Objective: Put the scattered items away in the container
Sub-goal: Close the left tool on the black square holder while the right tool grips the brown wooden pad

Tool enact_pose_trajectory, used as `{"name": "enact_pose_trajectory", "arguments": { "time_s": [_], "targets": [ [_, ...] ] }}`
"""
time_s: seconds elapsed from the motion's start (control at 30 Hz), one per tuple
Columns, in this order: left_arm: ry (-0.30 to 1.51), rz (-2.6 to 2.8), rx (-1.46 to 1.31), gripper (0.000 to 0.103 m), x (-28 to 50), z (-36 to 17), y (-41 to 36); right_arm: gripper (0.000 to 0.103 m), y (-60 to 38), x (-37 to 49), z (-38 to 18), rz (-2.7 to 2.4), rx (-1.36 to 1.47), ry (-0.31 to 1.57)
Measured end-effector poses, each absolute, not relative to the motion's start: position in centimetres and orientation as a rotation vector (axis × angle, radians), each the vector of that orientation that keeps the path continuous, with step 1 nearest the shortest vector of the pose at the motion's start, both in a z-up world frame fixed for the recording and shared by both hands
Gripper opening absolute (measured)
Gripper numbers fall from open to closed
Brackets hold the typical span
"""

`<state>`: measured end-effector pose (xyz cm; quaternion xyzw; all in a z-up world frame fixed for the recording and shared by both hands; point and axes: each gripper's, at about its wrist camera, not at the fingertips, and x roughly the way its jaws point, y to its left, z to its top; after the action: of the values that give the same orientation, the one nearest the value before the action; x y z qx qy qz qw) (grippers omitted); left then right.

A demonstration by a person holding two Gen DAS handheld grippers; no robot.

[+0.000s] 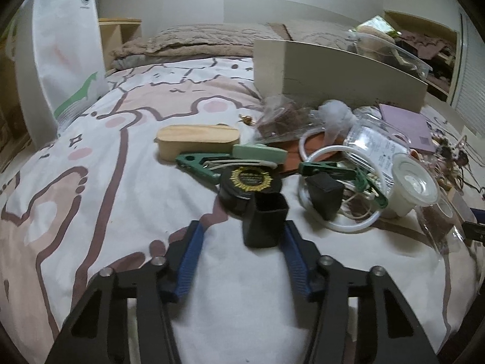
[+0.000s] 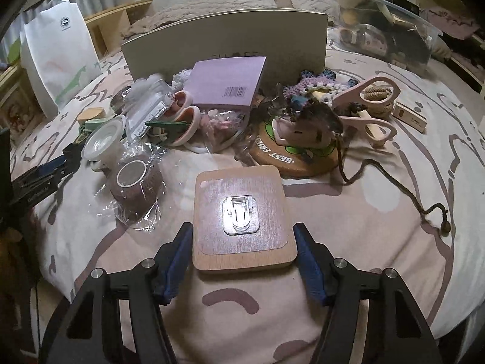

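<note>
On the bed [image 1: 91, 139], the left tongs [image 1: 242, 236] have a small black square cap [image 1: 264, 223] between their blue fingers [image 1: 190, 254]; the right finger touches it, the left one stands clear. To its right, the right tongs [image 2: 243, 244] pinch a flat wooden block [image 2: 242, 218] with a clear clip [image 2: 241, 217] on top. Behind lies a jumble: a purple notepad [image 2: 229, 82], pink scissors [image 2: 368, 112], and at the far right the clear plastic container [image 2: 403, 27].

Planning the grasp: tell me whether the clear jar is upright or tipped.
Tipped: the clear jar lies on its side, its printed label facing up.
</note>
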<state>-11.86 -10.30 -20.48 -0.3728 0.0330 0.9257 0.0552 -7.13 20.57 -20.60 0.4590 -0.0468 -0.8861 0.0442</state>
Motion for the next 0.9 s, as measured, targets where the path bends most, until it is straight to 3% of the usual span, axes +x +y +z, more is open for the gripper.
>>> {"name": "enact_pose_trajectory", "arguments": {
  "time_s": [0.27,0.9],
  "targets": [
    [0.113,2.741,-1.134,0.027,-12.2,-20.5,-9.8,0.066,20.6,-7.1,-20.9,-2.708,1.400,-0.147],
    [0.057,2.741,-1.227,0.026,-10.7,-19.5,-9.2,0.066,21.0,-7.2,-20.9,-2.676,1.392,-0.185]
  ]
}}
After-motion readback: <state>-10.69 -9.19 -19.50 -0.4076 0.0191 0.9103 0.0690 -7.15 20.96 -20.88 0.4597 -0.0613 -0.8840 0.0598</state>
